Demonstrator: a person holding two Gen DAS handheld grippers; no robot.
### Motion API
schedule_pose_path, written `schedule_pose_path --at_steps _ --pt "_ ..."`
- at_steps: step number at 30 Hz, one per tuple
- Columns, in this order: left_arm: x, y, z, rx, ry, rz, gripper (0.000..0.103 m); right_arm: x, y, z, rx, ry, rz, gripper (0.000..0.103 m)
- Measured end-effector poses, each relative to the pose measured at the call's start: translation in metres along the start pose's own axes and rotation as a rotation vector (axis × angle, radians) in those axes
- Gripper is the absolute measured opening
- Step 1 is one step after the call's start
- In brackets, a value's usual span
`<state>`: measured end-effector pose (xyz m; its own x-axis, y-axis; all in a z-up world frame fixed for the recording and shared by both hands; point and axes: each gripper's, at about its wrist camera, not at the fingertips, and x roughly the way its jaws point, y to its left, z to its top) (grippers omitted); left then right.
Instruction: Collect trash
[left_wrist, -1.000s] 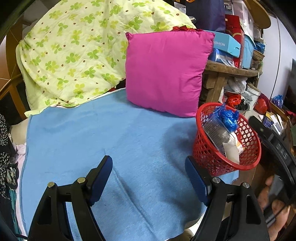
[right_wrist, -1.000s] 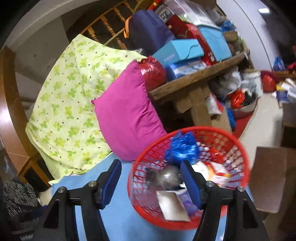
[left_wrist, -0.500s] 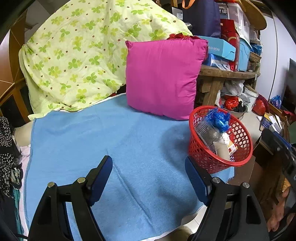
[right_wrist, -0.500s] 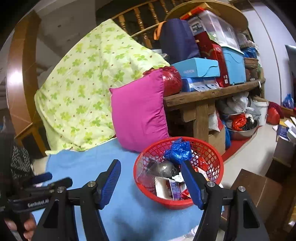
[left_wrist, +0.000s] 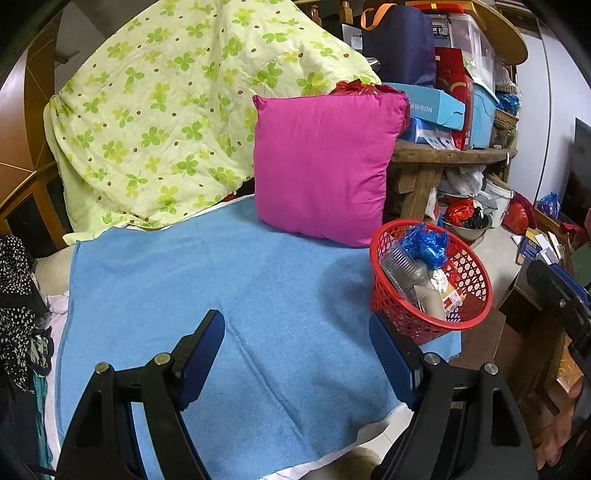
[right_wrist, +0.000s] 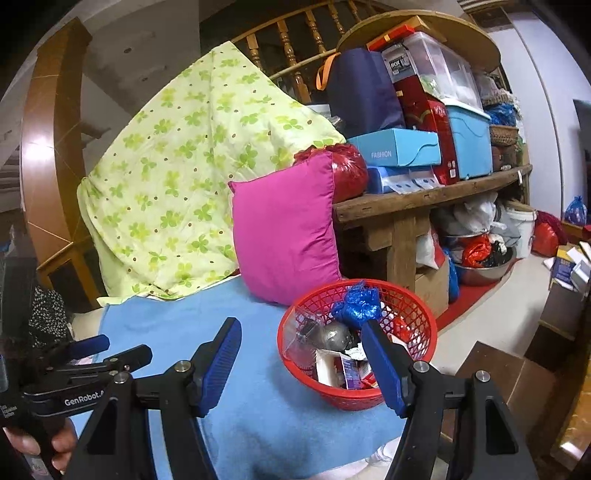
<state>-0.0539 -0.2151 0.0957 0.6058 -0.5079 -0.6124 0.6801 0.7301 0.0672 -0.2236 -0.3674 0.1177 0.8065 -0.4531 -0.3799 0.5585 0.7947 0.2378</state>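
A red mesh basket (left_wrist: 469, 291) (right_wrist: 417, 317) stands at the right corner of a blue blanket (left_wrist: 207, 288) (right_wrist: 266, 406). It holds trash: a blue crumpled wrapper (left_wrist: 424, 243) (right_wrist: 358, 304), a clear plastic cup (left_wrist: 400, 266), a silver foil ball (right_wrist: 334, 336) and paper cartons. My left gripper (left_wrist: 297, 350) is open and empty over the blanket's front, left of the basket. My right gripper (right_wrist: 301, 363) is open and empty, above and in front of the basket. The left gripper also shows in the right wrist view (right_wrist: 85, 354).
A magenta pillow (left_wrist: 321, 170) (right_wrist: 284, 229) leans behind the basket, next to a green clover quilt (left_wrist: 177, 118). A wooden bench (right_wrist: 424, 199) piled with boxes stands to the right, bags and a metal bowl (right_wrist: 484, 269) beneath it. A brown box (right_wrist: 513, 380) sits on the floor.
Both grippers have pulled back and away from the basket, which now looks smaller and farther. Both stay open and empty. The left gripper has come into the right wrist view.
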Motion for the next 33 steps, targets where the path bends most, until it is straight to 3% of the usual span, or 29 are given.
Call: schedule_pose_path --at_steps 14,33 --pt "-0.024 -0.005 0.001 0.023 -0.027 -0.002 0.081 -0.015 0.000 0.002 0.010 0.025 -0.035 0.071" --pt "-0.035 -0.019 -0.002 0.046 0.006 0.008 0.081 -0.028 -0.007 0.001 0.024 0.034 -0.069 0.071"
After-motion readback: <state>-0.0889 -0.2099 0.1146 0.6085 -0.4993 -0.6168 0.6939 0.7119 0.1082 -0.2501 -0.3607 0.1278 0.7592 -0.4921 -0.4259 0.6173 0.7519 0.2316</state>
